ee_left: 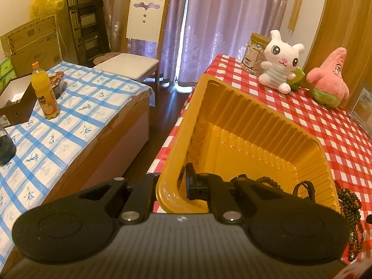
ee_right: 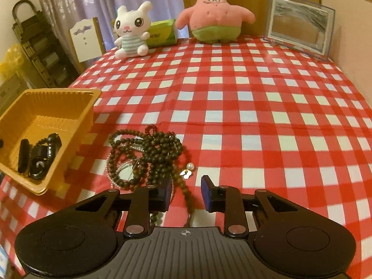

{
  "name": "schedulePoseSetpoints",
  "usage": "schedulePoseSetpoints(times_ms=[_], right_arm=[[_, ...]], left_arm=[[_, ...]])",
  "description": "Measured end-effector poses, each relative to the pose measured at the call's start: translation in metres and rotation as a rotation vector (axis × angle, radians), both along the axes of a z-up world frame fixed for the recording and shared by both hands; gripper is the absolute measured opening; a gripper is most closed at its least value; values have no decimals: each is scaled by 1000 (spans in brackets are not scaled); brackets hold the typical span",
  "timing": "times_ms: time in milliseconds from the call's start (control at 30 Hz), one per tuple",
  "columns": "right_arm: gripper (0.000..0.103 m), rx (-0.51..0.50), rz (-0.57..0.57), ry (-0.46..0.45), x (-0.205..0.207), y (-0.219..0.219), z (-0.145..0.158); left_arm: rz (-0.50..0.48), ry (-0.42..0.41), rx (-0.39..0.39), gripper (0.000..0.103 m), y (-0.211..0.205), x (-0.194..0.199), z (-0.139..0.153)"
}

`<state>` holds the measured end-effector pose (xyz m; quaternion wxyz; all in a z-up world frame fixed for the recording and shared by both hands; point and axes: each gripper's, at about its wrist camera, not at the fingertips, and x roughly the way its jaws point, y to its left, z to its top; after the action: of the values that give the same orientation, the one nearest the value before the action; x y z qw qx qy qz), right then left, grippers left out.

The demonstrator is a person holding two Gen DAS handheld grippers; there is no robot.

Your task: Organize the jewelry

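Left gripper (ee_left: 173, 184) clamped on yellow tray (ee_left: 241, 88) rim. Right gripper (ee_right: 184, 194) unclenched astride one strand of tangled bead necklaces (ee_right: 148, 153) beside tray — likely to drag whole knot, snagging pearl earring (ee_right: 188, 171).

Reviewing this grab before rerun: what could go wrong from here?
1. The bead strands lie tangled, so the right gripper, jaws open around one strand, may drag the whole pile.
2. The left gripper pinches the yellow tray wall near the table edge; a tug could tip it.
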<state>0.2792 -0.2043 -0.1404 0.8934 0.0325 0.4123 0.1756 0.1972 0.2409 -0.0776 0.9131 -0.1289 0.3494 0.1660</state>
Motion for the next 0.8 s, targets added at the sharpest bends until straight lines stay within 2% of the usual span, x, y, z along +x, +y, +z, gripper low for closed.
schedulePoseSetpoints(times_ms=[300,433,533,800], right_arm=[[24,-30,27,17,27,11,-17],[20,-28,19,8,32,12,-20],[12,-57,30,4,34,17,-22],[8,-75,28,-22,30,17,-22]], left_arm=[[24,4,11,8,-6,-2,3],[33,9,14,8,-8,-3,3],[38,11,15,8,-8,-2,3],[39,11,17,9,-9,-2,4]])
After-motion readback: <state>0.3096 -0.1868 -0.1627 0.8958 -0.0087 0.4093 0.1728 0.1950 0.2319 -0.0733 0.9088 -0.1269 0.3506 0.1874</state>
